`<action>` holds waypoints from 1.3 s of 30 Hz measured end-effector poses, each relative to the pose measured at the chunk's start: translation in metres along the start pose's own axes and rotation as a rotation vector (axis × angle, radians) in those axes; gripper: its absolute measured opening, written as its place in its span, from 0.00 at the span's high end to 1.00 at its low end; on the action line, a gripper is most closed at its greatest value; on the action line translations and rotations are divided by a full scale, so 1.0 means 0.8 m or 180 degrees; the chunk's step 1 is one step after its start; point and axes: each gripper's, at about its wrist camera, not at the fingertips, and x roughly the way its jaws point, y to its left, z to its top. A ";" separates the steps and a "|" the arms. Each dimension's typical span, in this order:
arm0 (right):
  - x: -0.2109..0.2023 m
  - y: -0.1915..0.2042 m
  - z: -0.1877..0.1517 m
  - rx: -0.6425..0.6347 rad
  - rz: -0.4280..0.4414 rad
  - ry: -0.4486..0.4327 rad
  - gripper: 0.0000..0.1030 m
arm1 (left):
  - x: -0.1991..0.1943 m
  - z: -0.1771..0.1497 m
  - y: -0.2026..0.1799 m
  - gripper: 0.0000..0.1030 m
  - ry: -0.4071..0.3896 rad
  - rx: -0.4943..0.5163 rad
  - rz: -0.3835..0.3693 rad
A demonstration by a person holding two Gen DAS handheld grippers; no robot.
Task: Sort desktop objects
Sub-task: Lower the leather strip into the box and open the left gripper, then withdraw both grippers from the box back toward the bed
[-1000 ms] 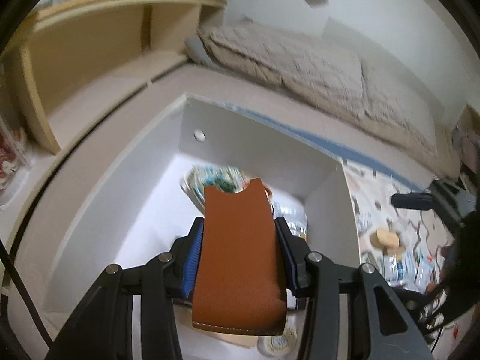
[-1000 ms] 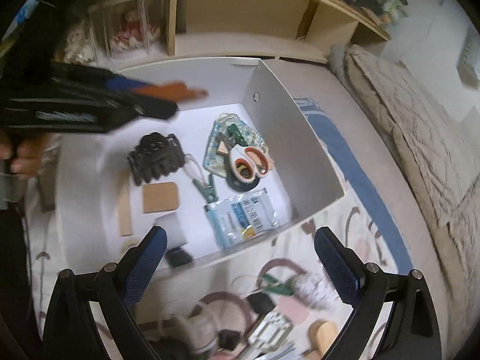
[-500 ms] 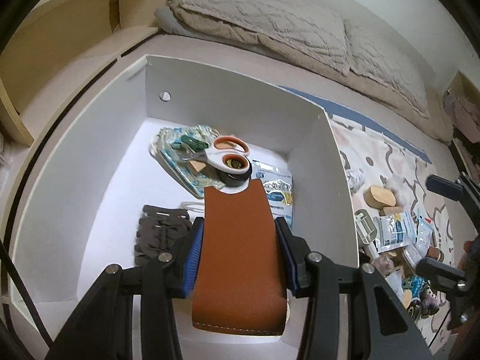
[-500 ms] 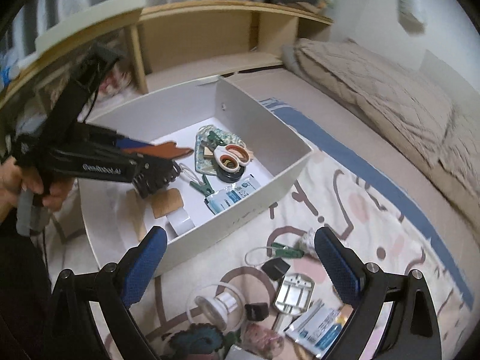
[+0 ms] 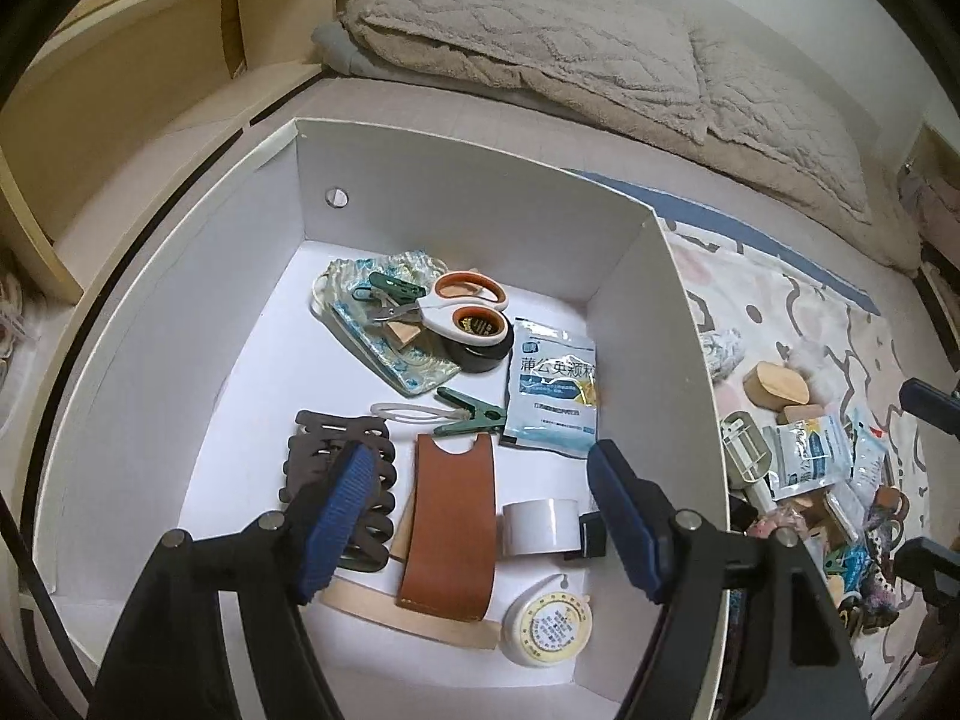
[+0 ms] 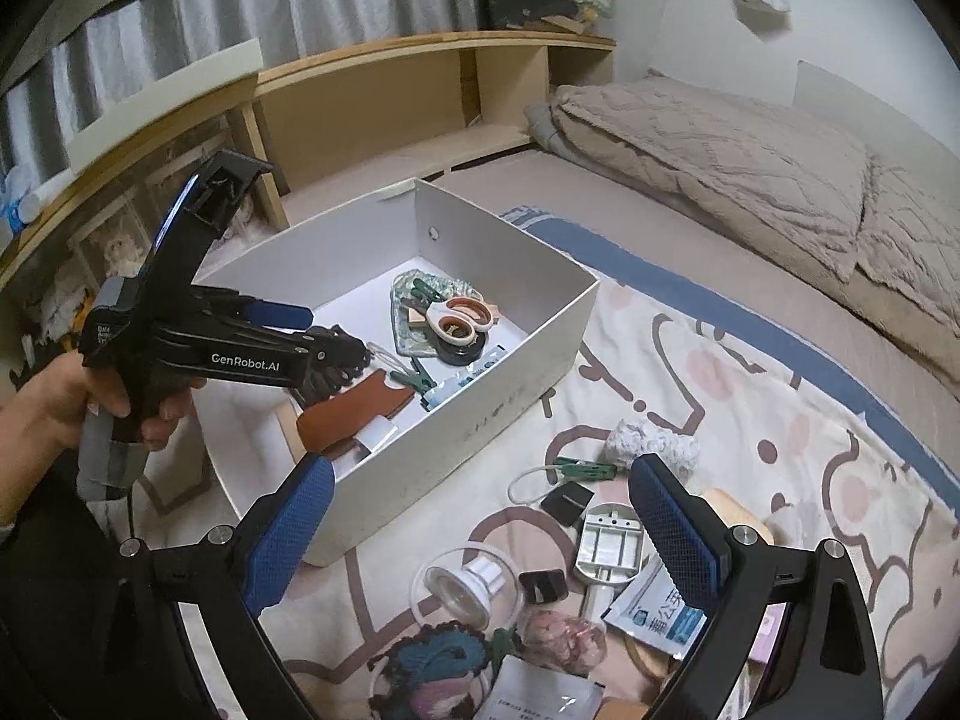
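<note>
Left tool (image 5: 480, 516) jaws just opened apart; brown leather sleeve (image 5: 450, 528) released, now lying in white box (image 5: 660, 312). Right tool (image 6: 480, 528) held wide, empty, over remaining clutter.

Leather sleeve (image 5: 450, 531) in box (image 5: 690, 360), between hair claw (image 5: 336, 468) and tape roll (image 5: 540, 528).

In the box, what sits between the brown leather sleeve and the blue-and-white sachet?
In the left wrist view, a green clip on a white loop lies between the brown leather sleeve and the sachet.
</note>
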 end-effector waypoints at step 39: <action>-0.093 0.022 -0.013 0.0482 -0.0826 -0.0752 0.00 | -0.132 -0.035 -0.038 0.05 -0.0900 0.0227 -0.0052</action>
